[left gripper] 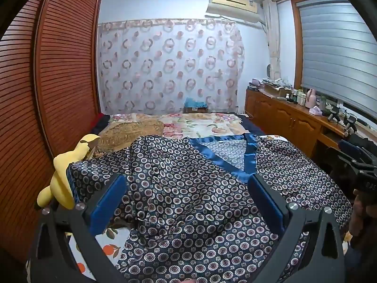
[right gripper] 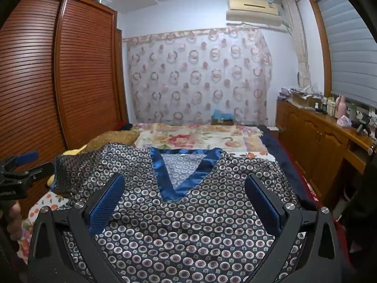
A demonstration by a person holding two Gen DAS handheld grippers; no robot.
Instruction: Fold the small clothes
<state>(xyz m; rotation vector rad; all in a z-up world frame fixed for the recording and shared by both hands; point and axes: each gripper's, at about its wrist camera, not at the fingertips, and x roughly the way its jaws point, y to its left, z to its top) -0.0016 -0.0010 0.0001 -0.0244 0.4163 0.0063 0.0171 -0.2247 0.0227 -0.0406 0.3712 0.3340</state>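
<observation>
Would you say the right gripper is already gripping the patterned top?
No, the right gripper hangs open above the patterned top, its pads clear of the fabric.

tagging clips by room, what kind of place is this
Most likely a home bedroom: a bed with a floral cover and a patterned top laid on it, a louvred wooden wardrobe alongside, and a wall air conditioner above a curtain.
</observation>
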